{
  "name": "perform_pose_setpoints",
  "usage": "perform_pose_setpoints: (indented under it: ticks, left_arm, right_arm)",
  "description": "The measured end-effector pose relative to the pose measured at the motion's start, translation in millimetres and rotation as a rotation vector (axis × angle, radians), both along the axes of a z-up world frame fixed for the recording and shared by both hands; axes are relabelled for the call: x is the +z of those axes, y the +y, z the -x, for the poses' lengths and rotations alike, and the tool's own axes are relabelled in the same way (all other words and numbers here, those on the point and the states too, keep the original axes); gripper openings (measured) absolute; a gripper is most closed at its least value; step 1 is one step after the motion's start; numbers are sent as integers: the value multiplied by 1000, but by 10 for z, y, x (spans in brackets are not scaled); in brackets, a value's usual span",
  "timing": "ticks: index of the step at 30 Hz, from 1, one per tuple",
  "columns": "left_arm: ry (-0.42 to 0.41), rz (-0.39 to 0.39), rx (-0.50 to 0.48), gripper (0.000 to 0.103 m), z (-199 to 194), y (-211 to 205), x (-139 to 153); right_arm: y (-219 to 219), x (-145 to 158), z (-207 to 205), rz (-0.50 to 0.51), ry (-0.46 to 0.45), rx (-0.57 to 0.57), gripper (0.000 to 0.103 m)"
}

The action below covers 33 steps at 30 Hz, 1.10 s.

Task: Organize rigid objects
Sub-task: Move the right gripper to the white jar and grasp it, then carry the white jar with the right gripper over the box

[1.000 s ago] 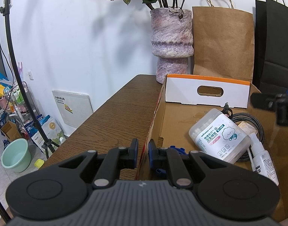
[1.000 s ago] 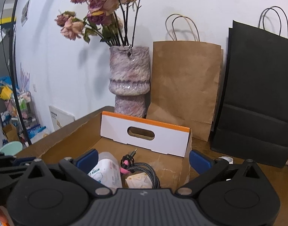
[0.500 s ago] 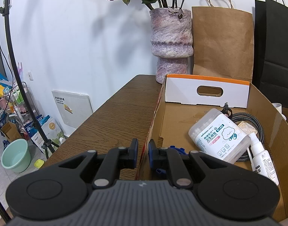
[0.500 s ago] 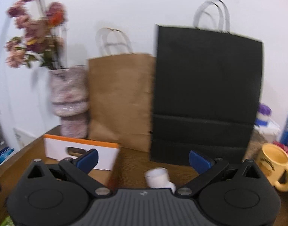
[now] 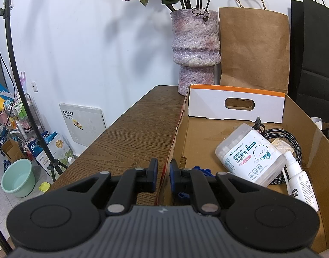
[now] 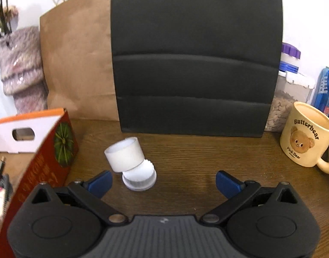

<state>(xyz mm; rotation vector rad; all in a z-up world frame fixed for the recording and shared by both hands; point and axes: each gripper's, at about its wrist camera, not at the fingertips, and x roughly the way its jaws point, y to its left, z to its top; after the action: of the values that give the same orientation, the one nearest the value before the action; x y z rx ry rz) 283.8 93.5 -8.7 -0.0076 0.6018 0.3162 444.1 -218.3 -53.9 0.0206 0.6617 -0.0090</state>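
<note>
My left gripper (image 5: 163, 175) is shut on the left wall of the open cardboard box (image 5: 177, 129), and it stays still. Inside the box lie a clear cotton-bud jar (image 5: 250, 157), a small white spray bottle (image 5: 299, 180), a braided black cable (image 5: 293, 142) and a blue part (image 5: 202, 169) right behind my fingers. My right gripper (image 6: 163, 182) is open above the wooden table (image 6: 196, 154), to the right of the box's red outer wall (image 6: 46, 165). A small white bottle (image 6: 130, 161) leans tilted on the table just ahead of its left finger (image 6: 100, 182), not between the pads.
A black paper bag (image 6: 194, 64) and a brown paper bag (image 6: 78, 60) stand against the back wall, with a mottled vase (image 5: 195, 49) of dried flowers to the left. A cream bear mug (image 6: 306, 135) and food jars (image 6: 291, 94) stand at the right.
My right gripper swung right and down, from above the box to the table beside it, and the white bottle came into view. The left gripper has not moved.
</note>
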Motion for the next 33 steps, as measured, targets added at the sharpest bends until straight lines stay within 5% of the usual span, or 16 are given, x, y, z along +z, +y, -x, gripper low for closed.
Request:
perform_pose_setpoints:
  ticks: [7,12,16,33]
  left_arm:
    - [0,0,0,12,1,-2,0]
    - [0,0,0,12,0,-1,-1]
    - [0,0,0,12,1,-3,-1]
    - [0,0,0,12,0,-4,-2]
  right_arm:
    - [198,-139,-85,109,4,41,101]
    - [186,-152,-148,57,23,76,87]
    - [152,-142,-120,-4,6,120,38]
    - [16,-85,-2,-47,2,51,38]
